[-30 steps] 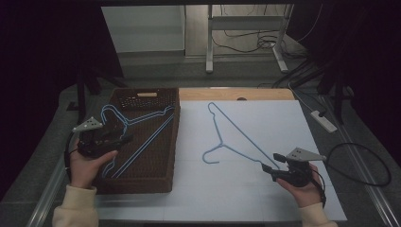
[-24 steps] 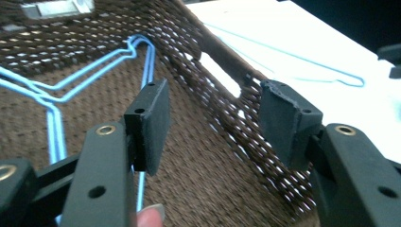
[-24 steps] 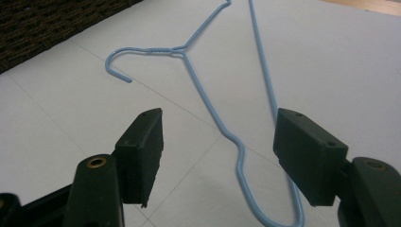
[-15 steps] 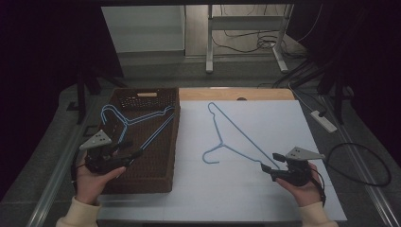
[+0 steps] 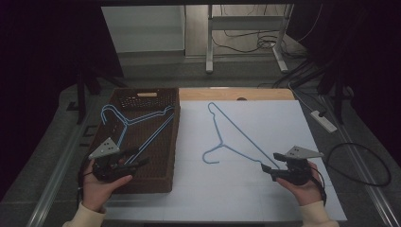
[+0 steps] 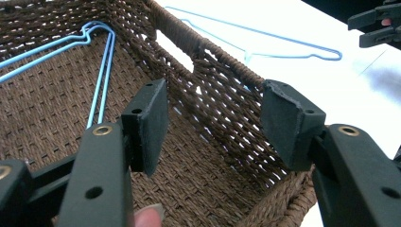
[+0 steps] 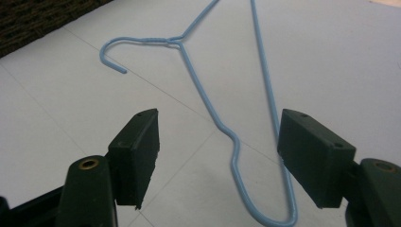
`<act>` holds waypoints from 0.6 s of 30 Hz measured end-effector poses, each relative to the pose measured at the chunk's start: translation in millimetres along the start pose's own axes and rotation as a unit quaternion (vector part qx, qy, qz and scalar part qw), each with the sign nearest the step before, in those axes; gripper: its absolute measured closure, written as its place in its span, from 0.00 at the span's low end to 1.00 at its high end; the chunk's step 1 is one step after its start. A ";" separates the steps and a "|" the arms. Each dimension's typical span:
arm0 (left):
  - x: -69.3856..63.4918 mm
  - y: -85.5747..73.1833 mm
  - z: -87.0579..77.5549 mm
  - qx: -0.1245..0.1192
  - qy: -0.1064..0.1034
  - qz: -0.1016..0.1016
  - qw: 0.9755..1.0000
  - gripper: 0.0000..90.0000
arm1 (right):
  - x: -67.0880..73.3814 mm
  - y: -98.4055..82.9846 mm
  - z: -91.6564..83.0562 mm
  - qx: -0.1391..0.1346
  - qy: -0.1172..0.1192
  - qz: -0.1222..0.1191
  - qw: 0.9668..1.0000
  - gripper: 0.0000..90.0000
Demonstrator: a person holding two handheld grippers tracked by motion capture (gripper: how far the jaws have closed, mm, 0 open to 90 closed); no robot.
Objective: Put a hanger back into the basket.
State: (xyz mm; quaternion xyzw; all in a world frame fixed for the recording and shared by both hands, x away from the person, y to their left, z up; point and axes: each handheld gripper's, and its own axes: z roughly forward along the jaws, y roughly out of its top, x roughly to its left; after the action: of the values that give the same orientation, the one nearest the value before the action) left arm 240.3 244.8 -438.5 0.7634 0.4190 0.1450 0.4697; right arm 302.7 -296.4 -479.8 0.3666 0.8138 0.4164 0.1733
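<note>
The table point(image 5: 283, 198) is topped with a white sheet, a strip of bare wood showing along its far edge; a brown wicker basket point(image 5: 163, 175) sits on it around the left fingers point(image 6: 146, 123); a blue wire hanger point(image 5: 236, 135) lies flat, its near corner between the right fingers point(image 7: 314, 161).

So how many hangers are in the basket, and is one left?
Done: two blue hangers lie in the brown basket. The left gripper is open above it, holding nothing. In hand: the right gripper, jaws just opening, straddles the corner of the last hanger on the white table, not gripping. Left: grip it and put it in the basket, probably.
</note>
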 end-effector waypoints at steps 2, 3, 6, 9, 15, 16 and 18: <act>-0.7 0.2 0.6 -0.001 -0.001 0.001 1.000 0.47 | -0.9 1.2 1.2 0.013 0.001 0.003 1.000 0.33; -1.2 0.2 1.2 0.001 -0.002 0.002 1.000 0.47 | -0.9 1.9 2.3 0.019 0.006 0.005 1.000 0.32; -3.2 -0.5 4.0 0.003 -0.002 0.005 1.000 0.47 | 1.2 5.6 7.0 0.042 0.005 -0.005 0.999 0.32; -6.0 -0.9 6.7 0.008 -0.004 0.010 1.000 0.47 | 0.7 11.8 10.3 0.047 0.012 -0.002 0.999 0.32; -6.8 -0.7 7.2 0.008 -0.005 0.010 1.000 0.47 | -11.0 24.1 14.7 0.050 0.004 0.014 0.999 0.41; -6.4 -0.5 6.6 0.008 -0.006 0.009 1.000 0.47 | -13.5 26.2 15.9 0.052 0.002 0.016 0.999 0.45; -6.3 -0.4 6.4 0.008 -0.006 0.009 1.000 0.47 | -20.7 32.2 20.8 0.066 -0.015 0.014 0.998 0.62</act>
State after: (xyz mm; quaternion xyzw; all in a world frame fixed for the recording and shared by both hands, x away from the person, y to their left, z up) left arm 240.3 236.2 -441.0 0.7717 0.4111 0.1413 0.4642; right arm 343.4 -287.8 -466.8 0.3950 0.8315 0.3586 0.1550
